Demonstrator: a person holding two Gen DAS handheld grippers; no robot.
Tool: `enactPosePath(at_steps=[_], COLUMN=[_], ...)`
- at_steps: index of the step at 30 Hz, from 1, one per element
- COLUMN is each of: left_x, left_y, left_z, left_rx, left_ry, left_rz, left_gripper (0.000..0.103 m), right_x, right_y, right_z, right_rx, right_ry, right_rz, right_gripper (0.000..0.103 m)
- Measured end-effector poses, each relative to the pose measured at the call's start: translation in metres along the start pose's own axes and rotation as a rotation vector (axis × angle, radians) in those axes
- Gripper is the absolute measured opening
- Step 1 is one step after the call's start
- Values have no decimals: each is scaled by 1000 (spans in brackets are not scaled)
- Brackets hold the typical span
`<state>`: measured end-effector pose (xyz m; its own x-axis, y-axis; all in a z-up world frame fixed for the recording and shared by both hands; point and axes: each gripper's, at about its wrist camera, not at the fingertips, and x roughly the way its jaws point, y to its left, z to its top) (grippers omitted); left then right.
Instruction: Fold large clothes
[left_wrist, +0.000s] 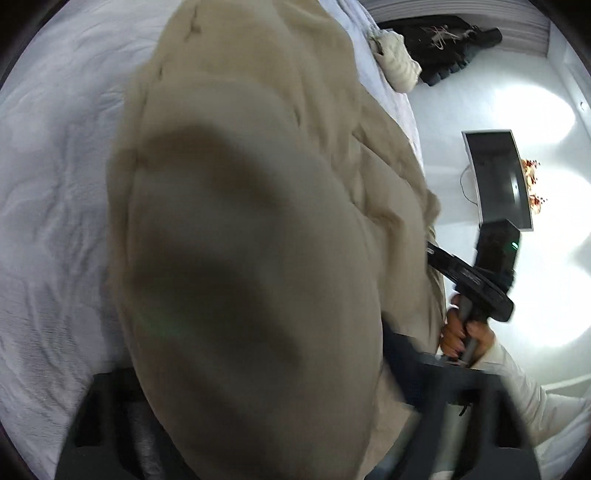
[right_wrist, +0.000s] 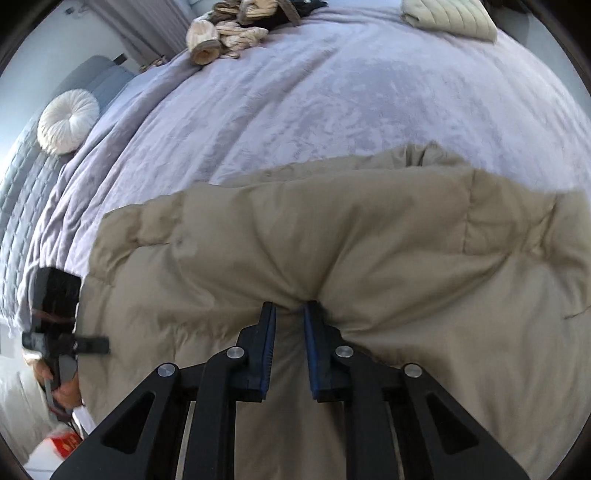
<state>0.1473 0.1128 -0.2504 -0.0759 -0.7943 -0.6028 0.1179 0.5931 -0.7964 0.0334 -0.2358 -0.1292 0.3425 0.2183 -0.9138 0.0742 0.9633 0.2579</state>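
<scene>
A large beige puffer coat (right_wrist: 369, 236) lies on the lilac bed cover (right_wrist: 332, 92). In the right wrist view my right gripper (right_wrist: 290, 308) is shut on a bunched fold of the coat, which is pinched between its blue pads (right_wrist: 269, 332). My left gripper (right_wrist: 92, 345) shows at the left edge of that view, its fingers reaching into the coat's edge. In the left wrist view the coat (left_wrist: 240, 221) hangs close over the lens and hides my left gripper's fingers. My right gripper body (left_wrist: 469, 280) shows at the right there.
A cream knit garment and dark clothes (right_wrist: 229, 29) lie at the far edge of the bed. A folded pale quilted item (right_wrist: 450, 16) sits at the far right. A round white cushion (right_wrist: 68, 122) rests on a grey chair. A monitor (left_wrist: 498, 177) stands by the white wall.
</scene>
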Motion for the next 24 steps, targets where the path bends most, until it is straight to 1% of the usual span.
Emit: enactPosePath(at_steps=[1,2,3,5,8,12,15,16,17,19,20,22,24], left_x=[-1,-3,-5,-10,-16,-11,3,9,12,11,11,7,2], left_y=[-5,-12,-20,-45,-84,-149,-180,-187,-191,-195,-197,-193,-190], left_z=[0,0,0,-1,-1,3,6,7,8,8,7,4,1], left_rx=[-1,6,18,68,132,233,237,226,210,188,185,180,161], left_ry=[-8,-16,-24,-37,-49,-49,-48,-53,-57,-67,-71,-72,-72], left_rz=[-15,-28,-30,-25,-56,-53,-43,-28,-29,-38,-36,-23,-14], left_gripper=[50,39,35,31,31,31,31,31,31,31,31,31,31], right_x=[4,8,11,17,28,46,56,57,56,41,31,-3,-37], right_y=[-2,-5,-7,-9,-13,-15,-17,-17,-17,-19,-22,-30,-35], right_z=[0,0,0,1,2,9,13,14,14,16,16,6,-14], right_rx=[9,23,30,39,47,57,62,65,71,91,106,152,176], right_ry=[-1,0,3,12,51,119,151,158,165,174,164,113,71], right_rz=[3,10,13,16,12,5,10,12,15,53,75,142,175], right_gripper=[16,16,15,15,15,15,15,15,15,15,15,16,16])
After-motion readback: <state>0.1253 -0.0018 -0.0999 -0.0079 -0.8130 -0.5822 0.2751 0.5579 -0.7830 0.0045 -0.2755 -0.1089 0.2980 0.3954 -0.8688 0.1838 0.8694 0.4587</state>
